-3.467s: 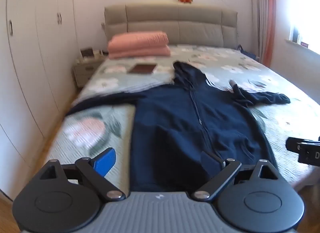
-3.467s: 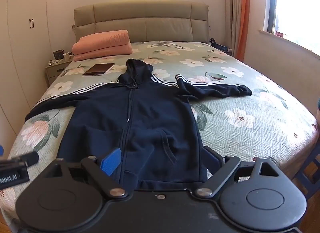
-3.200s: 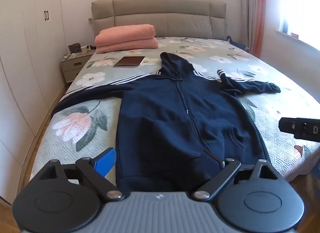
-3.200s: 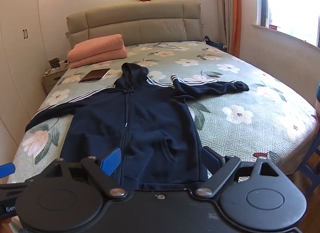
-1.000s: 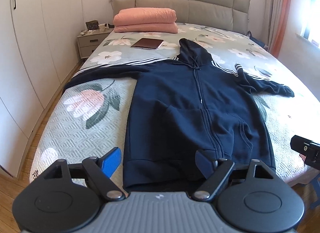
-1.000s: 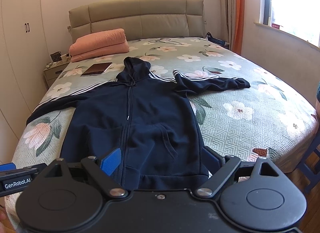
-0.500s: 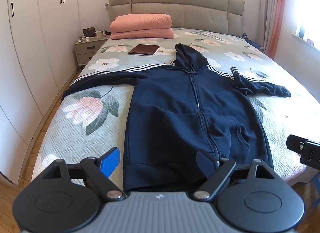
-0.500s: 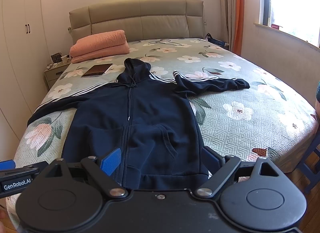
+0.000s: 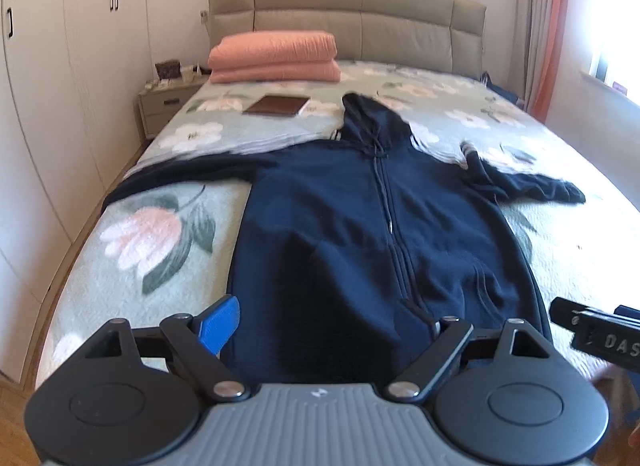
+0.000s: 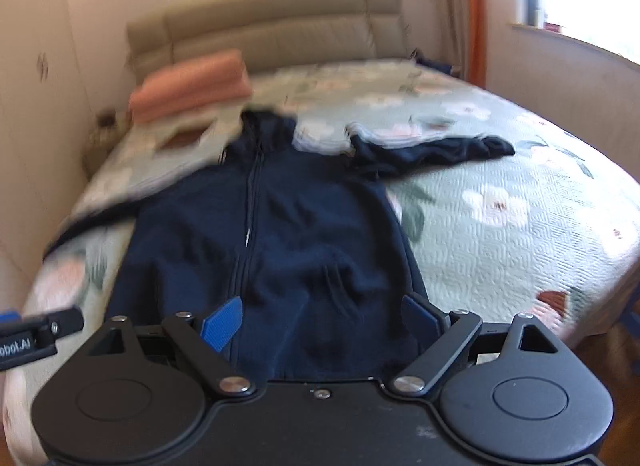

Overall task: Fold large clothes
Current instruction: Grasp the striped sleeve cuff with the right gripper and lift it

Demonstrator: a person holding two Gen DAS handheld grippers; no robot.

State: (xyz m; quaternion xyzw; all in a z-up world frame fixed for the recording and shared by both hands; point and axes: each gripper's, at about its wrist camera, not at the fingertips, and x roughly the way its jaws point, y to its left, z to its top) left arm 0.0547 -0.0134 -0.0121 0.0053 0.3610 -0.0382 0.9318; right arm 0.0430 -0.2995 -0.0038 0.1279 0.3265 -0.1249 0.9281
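Observation:
A navy zip hoodie (image 9: 360, 225) (image 10: 280, 234) lies flat and face up on the bed, hood toward the headboard, sleeves spread left and right. My left gripper (image 9: 324, 326) is open just over the hem, its blue left pad (image 9: 220, 322) beside the hoodie's left edge. My right gripper (image 10: 324, 322) is open too, above the hem's right half, with blue pads (image 10: 222, 324) showing on both fingers. Nothing sits between either pair of fingers. The right wrist view is blurred. Each gripper's body shows at the edge of the other's view.
The bed (image 9: 152, 242) has a green floral quilt and a beige headboard (image 9: 348, 21). A folded pink blanket (image 9: 276, 55) and a dark tablet (image 9: 278, 105) lie near the pillows. White wardrobes (image 9: 48, 105) line the left; a nightstand (image 9: 164, 105) stands beside them. Window wall (image 10: 568, 73) on the right.
Both grippers have moved forward and lower toward the hoodie's hem. The right wrist view has swung right and gone blurry. Both stay open; the hoodie has not moved.

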